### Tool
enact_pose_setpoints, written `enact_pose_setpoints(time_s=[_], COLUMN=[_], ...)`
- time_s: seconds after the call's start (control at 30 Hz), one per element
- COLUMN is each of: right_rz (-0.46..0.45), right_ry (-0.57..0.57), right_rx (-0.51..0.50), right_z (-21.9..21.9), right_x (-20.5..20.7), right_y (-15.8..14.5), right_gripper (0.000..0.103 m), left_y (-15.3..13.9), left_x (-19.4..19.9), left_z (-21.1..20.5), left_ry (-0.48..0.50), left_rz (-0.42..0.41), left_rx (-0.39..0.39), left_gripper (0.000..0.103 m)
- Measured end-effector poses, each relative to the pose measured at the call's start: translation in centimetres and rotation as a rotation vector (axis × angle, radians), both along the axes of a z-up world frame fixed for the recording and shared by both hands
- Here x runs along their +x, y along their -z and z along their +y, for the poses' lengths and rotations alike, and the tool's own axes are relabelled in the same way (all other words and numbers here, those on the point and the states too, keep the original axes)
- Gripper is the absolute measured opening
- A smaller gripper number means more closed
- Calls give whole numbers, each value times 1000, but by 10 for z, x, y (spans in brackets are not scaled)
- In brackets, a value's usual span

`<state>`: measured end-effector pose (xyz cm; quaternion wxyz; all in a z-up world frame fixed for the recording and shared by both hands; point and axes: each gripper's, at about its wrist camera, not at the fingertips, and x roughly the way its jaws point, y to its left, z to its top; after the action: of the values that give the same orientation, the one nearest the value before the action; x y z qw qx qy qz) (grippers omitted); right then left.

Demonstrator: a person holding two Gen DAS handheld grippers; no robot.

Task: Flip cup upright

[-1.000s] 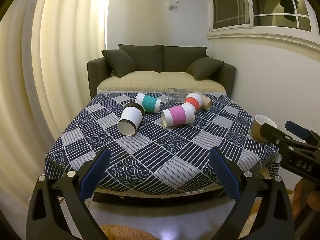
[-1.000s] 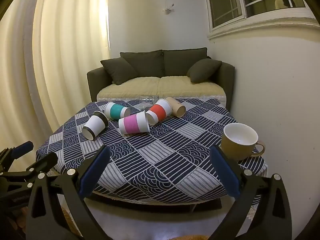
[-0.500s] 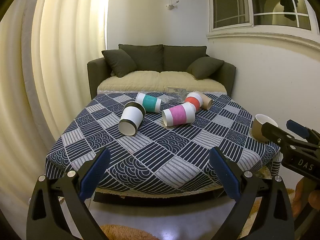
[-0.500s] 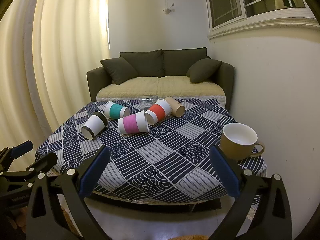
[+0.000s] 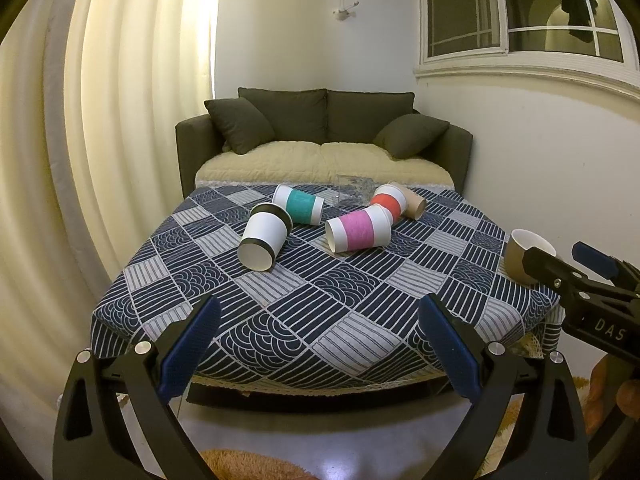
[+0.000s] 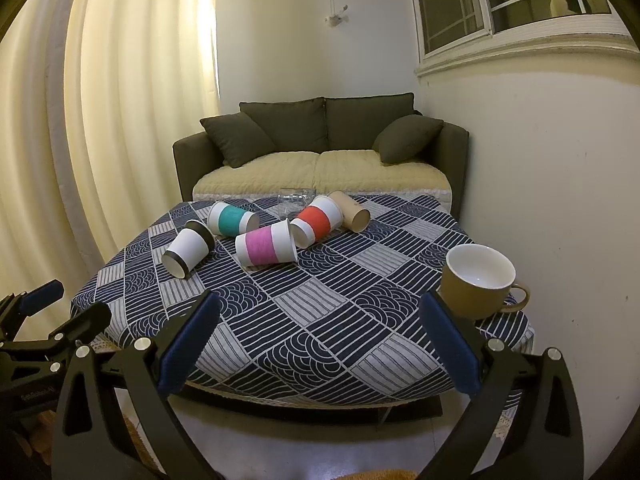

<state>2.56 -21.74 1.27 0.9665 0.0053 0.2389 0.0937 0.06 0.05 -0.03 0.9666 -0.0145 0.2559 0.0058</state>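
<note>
A patterned tablecloth (image 6: 320, 320) covers the table before a sofa (image 6: 320, 148). Five paper cups (image 6: 267, 247) lie on their sides mid-table. They look light and easy to crush, so grip gently around the sleeve. Left gripper (image 5: 320, 336) and right gripper (image 6: 320, 336) are wide open and empty.

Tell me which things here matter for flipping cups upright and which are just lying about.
For the job: black-banded white cup, teal cup, pink cup, red cup, brown cup, all on their sides; left gripper, right gripper, both open.

Lying about: upright mug, clear glass, sofa.
</note>
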Motion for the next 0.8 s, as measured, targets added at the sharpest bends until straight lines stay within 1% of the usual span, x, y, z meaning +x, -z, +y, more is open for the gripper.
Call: enact_pose_setpoints(time_s=[0.37,0.8], right_rz=[11,1], right_ry=[-5,-6], right_rx=[-7,-6], right_z=[3,3], right_x=[2,1], right_y=[0,-1], right_gripper=[99,99], left_y=[1,1], left_x=[1,0], left_z=[-2,-2], left_ry=[6,8], left_rz=[1,-6], left_rx=[4,1], left_gripper=[97,97])
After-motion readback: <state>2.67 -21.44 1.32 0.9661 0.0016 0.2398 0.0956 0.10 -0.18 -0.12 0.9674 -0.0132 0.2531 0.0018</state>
